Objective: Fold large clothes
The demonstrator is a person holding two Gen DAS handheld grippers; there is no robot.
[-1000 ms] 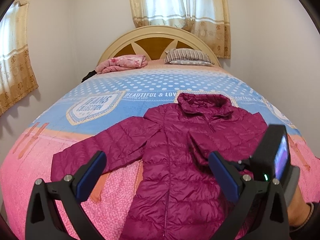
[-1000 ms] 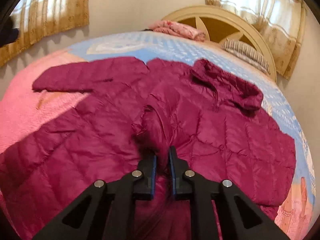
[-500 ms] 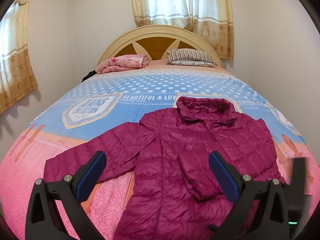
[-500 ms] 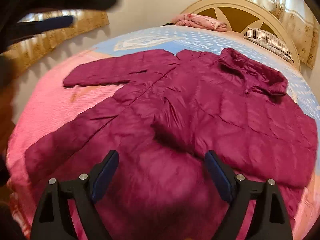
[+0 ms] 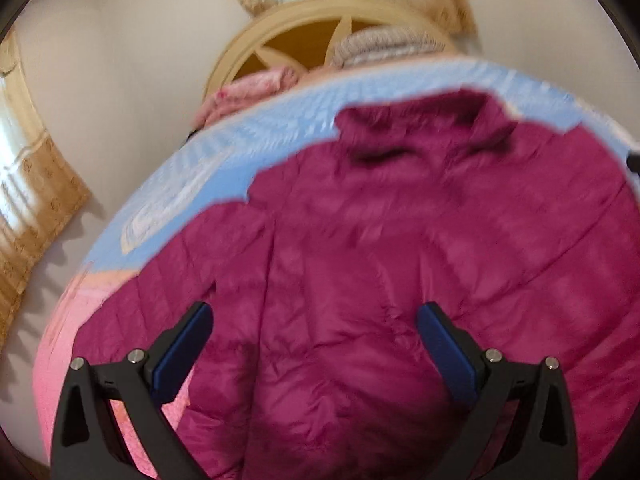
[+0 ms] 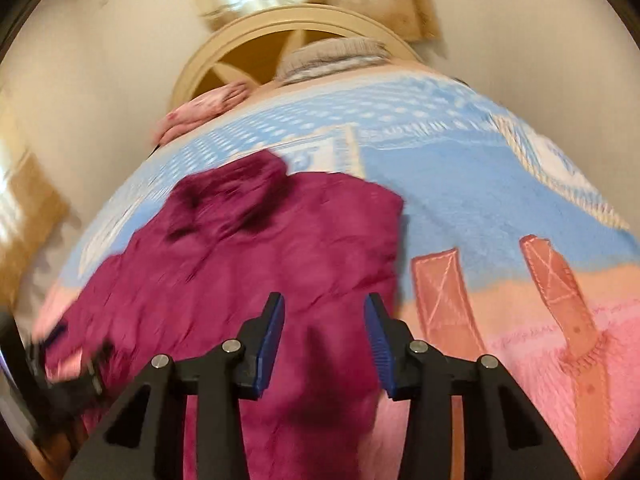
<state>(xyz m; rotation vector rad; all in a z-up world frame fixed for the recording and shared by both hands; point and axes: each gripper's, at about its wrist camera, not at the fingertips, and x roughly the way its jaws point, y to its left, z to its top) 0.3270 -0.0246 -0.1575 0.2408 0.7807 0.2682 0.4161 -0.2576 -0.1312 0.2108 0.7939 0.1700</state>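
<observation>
A magenta quilted puffer jacket [image 5: 380, 248] lies front-up on the bed, collar toward the headboard. Its right sleeve is folded across the chest and its left sleeve stretches out to the left. My left gripper [image 5: 316, 344] is wide open and empty, low over the jacket's left side near the armpit. In the right wrist view the jacket [image 6: 260, 264] fills the left half. My right gripper [image 6: 325, 336] is open and empty over the jacket's right edge. The other gripper shows blurred at the far left there. Both views are motion-blurred.
The bed [image 6: 480, 216] has a blue and pink printed blanket. A folded pink blanket [image 5: 256, 88] and a striped pillow [image 5: 384, 44] lie by the cream headboard [image 5: 320, 12]. Walls and curtains [image 5: 36, 200] stand close to the left.
My right gripper let go of the folded sleeve and opened, then swung to the jacket's right edge. My left gripper dropped closer over the jacket's left side.
</observation>
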